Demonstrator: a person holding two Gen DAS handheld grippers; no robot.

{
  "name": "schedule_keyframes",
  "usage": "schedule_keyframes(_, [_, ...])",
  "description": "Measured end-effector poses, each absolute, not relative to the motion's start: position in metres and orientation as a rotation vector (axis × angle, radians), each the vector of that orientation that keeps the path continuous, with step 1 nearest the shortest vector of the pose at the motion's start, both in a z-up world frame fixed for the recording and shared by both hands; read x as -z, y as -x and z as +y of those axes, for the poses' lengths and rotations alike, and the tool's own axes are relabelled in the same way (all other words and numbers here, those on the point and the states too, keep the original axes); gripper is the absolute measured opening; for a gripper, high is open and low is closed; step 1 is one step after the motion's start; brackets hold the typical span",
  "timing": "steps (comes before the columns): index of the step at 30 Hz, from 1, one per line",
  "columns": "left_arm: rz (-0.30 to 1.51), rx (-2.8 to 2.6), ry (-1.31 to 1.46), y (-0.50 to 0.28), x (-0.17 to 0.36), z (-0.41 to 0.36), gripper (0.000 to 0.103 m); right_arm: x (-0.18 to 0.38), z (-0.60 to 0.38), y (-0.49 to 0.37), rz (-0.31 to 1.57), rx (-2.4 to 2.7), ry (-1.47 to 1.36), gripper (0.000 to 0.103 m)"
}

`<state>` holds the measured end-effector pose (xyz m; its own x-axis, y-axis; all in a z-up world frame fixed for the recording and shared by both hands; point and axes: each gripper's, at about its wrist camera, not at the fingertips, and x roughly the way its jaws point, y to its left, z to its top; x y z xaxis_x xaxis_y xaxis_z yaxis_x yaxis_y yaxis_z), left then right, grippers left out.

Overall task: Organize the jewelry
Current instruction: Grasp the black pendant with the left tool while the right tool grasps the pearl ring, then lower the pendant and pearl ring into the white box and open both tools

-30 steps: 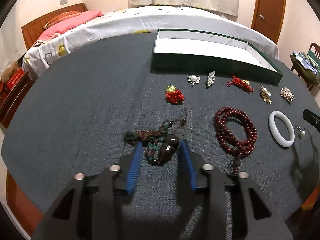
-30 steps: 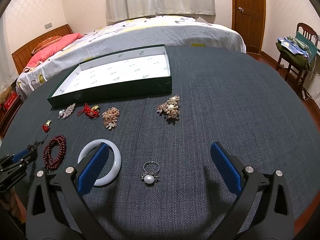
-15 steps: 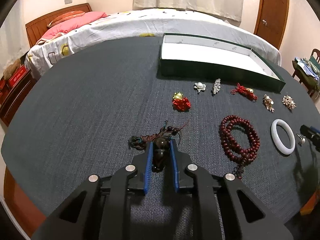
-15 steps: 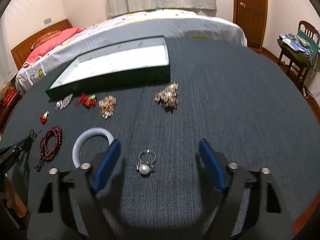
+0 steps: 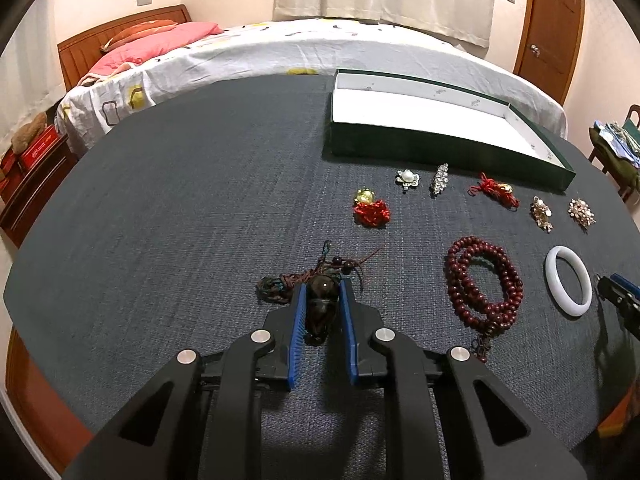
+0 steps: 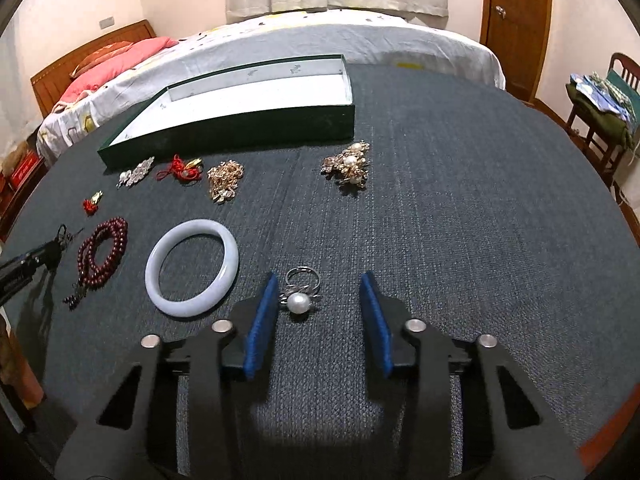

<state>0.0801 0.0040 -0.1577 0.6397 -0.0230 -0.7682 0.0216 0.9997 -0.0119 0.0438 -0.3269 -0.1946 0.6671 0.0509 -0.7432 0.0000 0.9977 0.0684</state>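
Lower centre of each view: left gripper [image 5: 323,314] jaws clench a dark corded pendant [image 5: 319,309]; right gripper [image 6: 319,318] jaws are closing around a pearl ring [image 6: 299,294], not yet pinching. Beyond, 8 pieces lie loose on the table [image 6: 460,208]; the green tray [image 6: 248,120], upper centre, holds nothing, so sorting looks barely begun.

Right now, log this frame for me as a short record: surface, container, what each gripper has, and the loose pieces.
surface: dark woven table cover
container: green box, white inside, nothing in it
left gripper: shut on dark bead pendant, its cord on the cover
right gripper: fingers closing around pearl ring; the left one nearly at it, the right one clear
loose pieces: white bangle, red bead strand, gold pearl brooch, red knot charms, other brooches
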Motion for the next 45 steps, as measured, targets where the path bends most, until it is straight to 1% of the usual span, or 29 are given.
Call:
schedule_keyframes(1, [0.876, 0.024, 0.002, -0.080, 0.158, 0.004, 0.018, 0.195, -0.326, -0.043, 0.839, -0.033, -0.060, 0.026])
schedule_keyframes(2, [0.875, 0.023, 0.001, -0.079, 0.158, 0.004, 0.018, 0.195, -0.325, -0.042, 0.837, -0.039, -0.059, 0.022])
schedule_keyframes(11, [0.860, 0.026, 0.004, -0.078, 0.155, 0.005, 0.018, 0.193, -0.323, -0.040, 0.831, -0.045, -0.064, 0.022])
schedule_keyframes(26, [0.794, 0.063, 0.004, -0.086, 0.128, -0.005, 0.018, 0.167, -0.325, -0.056, 0.763, -0.070, -0.087, 0.022])
schedule_keyframes(34, [0.770, 0.097, -0.014, -0.115, 0.113, -0.020, 0.018, 0.149, -0.324, -0.088, 0.722, -0.083, -0.090, 0.022])
schedule_keyframes(45, [0.659, 0.169, -0.037, -0.185, 0.083, -0.053, 0.018, 0.117, -0.323, -0.154, 0.630, -0.088, -0.075, 0.022])
